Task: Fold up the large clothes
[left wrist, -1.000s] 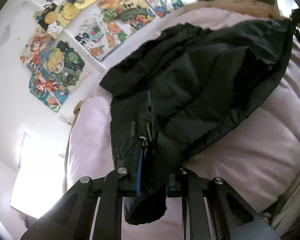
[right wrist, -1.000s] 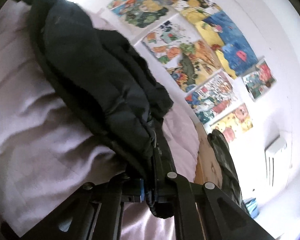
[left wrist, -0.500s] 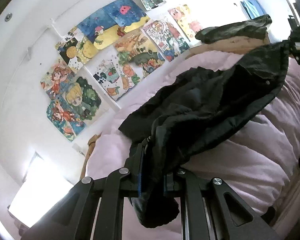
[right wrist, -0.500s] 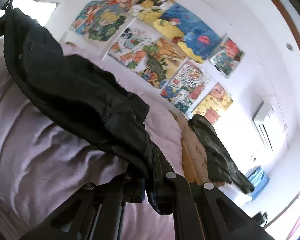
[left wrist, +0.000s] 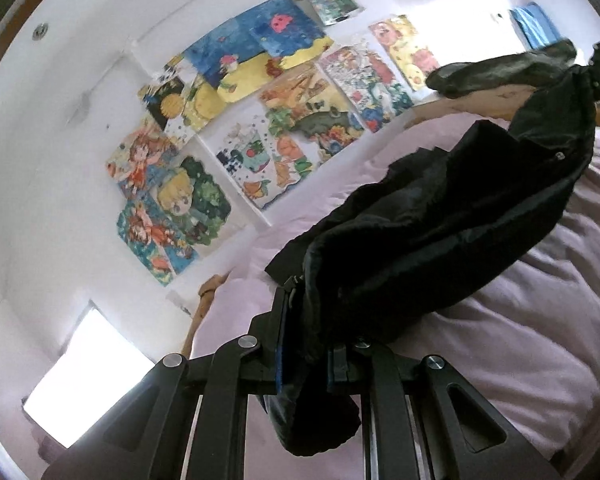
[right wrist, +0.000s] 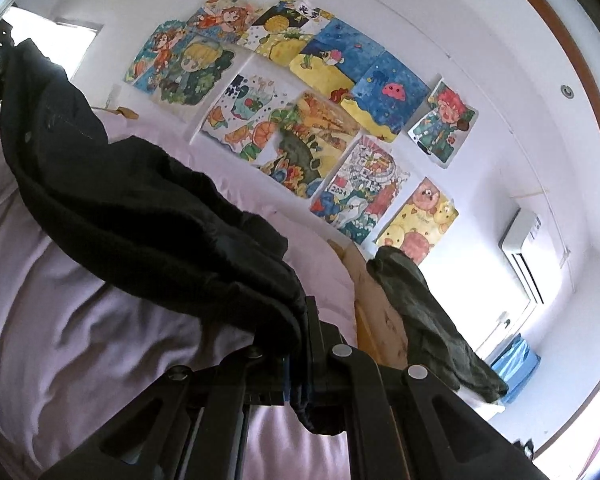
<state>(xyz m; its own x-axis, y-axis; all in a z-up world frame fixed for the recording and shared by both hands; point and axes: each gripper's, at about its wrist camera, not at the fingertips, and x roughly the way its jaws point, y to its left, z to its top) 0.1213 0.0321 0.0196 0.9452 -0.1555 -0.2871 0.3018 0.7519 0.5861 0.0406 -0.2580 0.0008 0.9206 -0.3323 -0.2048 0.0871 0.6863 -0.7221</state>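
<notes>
The left gripper is clamped on a thick bunch of the black jacket, with a loose end of fabric hanging below the jaws. The right gripper is pinched tight on a thinner edge of the same jacket, with a short tail of cloth drooping under the pads. Between the two grips the jacket spans as a sagging band, held above the pale pink bed cover near the bed's front edge; its far portion appears to trail down toward the cover on the wall side, though contact there cannot be confirmed. The material looks padded, soft and limp, likely light for its bulk, with a smooth shell that is probably slippery. It will not hold a shape unaided and will slump wherever it is unsupported. Grip points should be seams, hems or the zipper edge, where layers are doubled and slip less. Past the bed's right-hand end, a dark green garment lies over a wooden board. Colourful drawings cover the wall behind the bed.
</notes>
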